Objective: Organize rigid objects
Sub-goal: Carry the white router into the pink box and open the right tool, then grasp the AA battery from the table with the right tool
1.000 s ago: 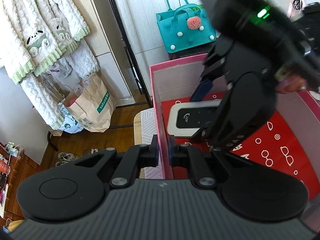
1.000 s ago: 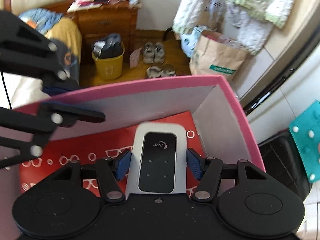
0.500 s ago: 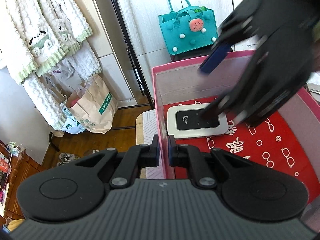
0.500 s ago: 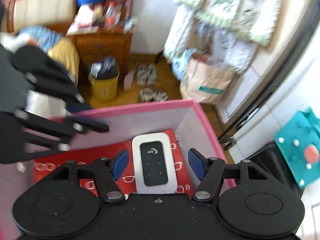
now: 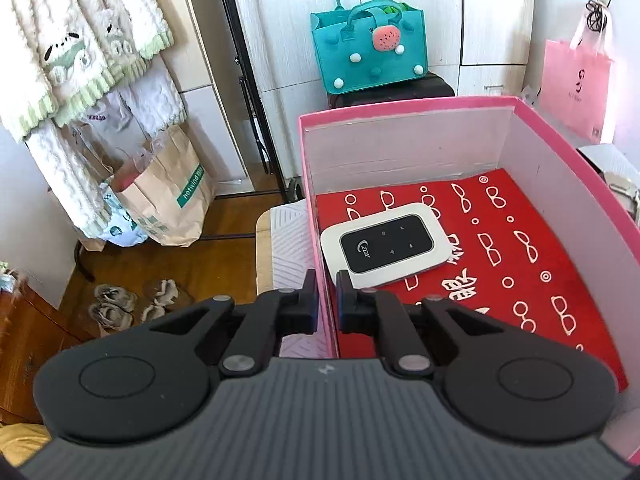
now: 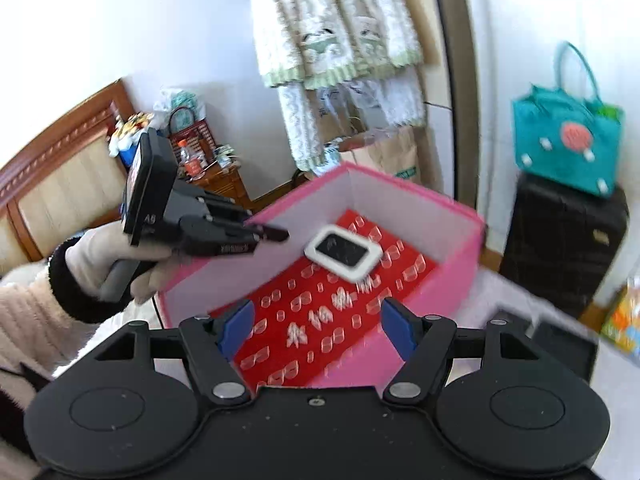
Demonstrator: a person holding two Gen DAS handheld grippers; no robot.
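A white pocket router with a black face [image 5: 383,246] lies flat on the red patterned floor of a pink box [image 5: 400,110], near its left wall. It also shows in the right wrist view [image 6: 343,253]. My left gripper [image 5: 325,300] is shut on the box's left wall [image 5: 316,240], pinching the pink rim. It also shows in the right wrist view [image 6: 276,235]. My right gripper [image 6: 316,330] is open and empty, raised above and behind the box [image 6: 460,240].
A teal handbag [image 5: 368,48] sits on a black suitcase behind the box. A brown paper bag [image 5: 168,200] and hanging clothes stand at left, a pink bag [image 5: 576,80] at right. Shoes [image 5: 132,300] lie on the wooden floor.
My right gripper let go of the router, opened wider and pulled up and back out of the box. The router stays on the box floor. My left gripper keeps its hold.
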